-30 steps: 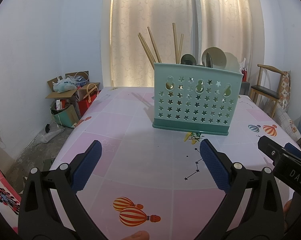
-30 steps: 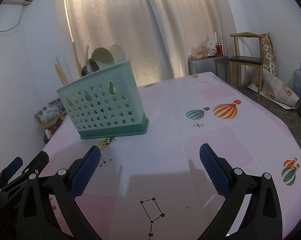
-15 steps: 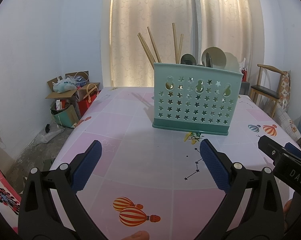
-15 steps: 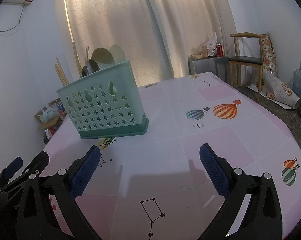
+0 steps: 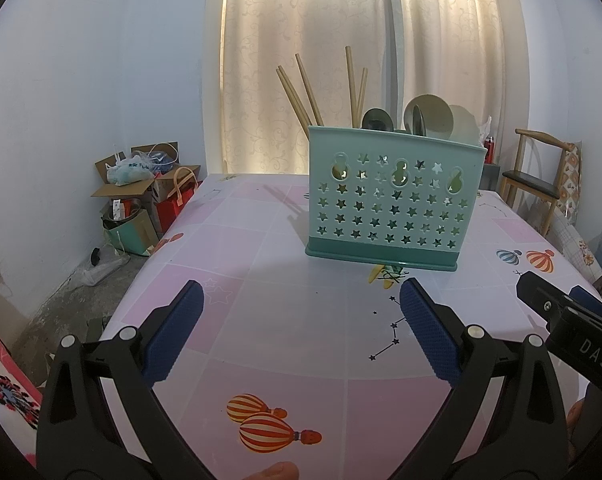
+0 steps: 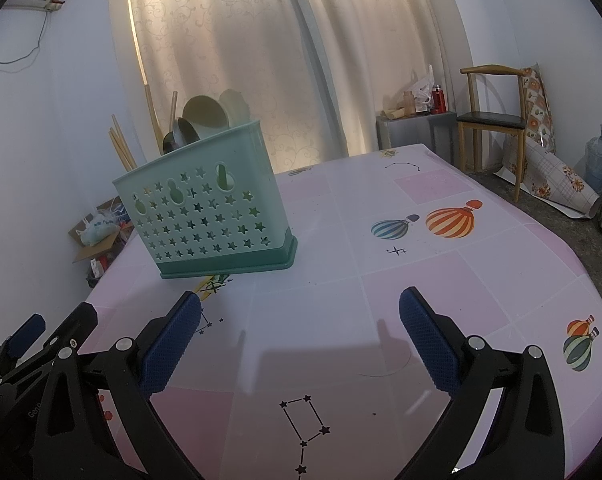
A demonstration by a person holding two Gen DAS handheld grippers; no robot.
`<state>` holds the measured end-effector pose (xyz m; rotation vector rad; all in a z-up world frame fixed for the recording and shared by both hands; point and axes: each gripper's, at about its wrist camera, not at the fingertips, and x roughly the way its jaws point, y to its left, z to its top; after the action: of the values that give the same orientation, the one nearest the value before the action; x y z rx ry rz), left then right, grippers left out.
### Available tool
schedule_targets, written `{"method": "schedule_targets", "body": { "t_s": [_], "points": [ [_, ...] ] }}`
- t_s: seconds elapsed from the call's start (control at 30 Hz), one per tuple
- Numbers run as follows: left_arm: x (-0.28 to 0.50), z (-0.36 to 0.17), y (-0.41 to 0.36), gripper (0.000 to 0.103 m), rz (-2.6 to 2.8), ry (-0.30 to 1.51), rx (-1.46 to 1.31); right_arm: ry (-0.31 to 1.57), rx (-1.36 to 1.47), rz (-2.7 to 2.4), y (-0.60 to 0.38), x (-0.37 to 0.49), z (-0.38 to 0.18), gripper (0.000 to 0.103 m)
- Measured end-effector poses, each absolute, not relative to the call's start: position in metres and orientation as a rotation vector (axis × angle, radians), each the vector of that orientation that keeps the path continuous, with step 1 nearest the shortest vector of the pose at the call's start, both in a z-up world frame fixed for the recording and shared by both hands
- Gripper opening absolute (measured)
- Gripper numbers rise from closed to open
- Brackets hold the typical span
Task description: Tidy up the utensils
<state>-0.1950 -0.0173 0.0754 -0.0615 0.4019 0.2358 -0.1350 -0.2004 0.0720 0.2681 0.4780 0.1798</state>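
While I look along my left gripper (image 5: 301, 300), its blue fingers (image 5: 173, 332) spread wide apart over the pink table (image 5: 261, 240), gripping nothing. Far ahead, slightly right, stands the teal utensil basket (image 5: 389, 204), upright, chopsticks (image 5: 305, 88) and spoons (image 5: 421, 116) poking out the top. Over to the right view now: my right gripper (image 6: 299, 304) is just as wide apart and empty. That basket sits far left on the table, well apart from my fingertips.

"DAS" on right claw (image 5: 593, 354); "Gen" on left claw (image 6: 33, 414).
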Motion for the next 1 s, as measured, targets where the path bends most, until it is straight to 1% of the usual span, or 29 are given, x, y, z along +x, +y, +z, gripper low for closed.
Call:
{"method": "schedule_targets", "body": {
  "t_s": [1.0],
  "points": [
    [-0.1954, 0.0755, -0.0170, 0.095, 0.238, 0.399, -0.062, 0.482, 0.276, 0.171, -0.2007, -0.1344, 0.0707, 0.097]
  ]
}}
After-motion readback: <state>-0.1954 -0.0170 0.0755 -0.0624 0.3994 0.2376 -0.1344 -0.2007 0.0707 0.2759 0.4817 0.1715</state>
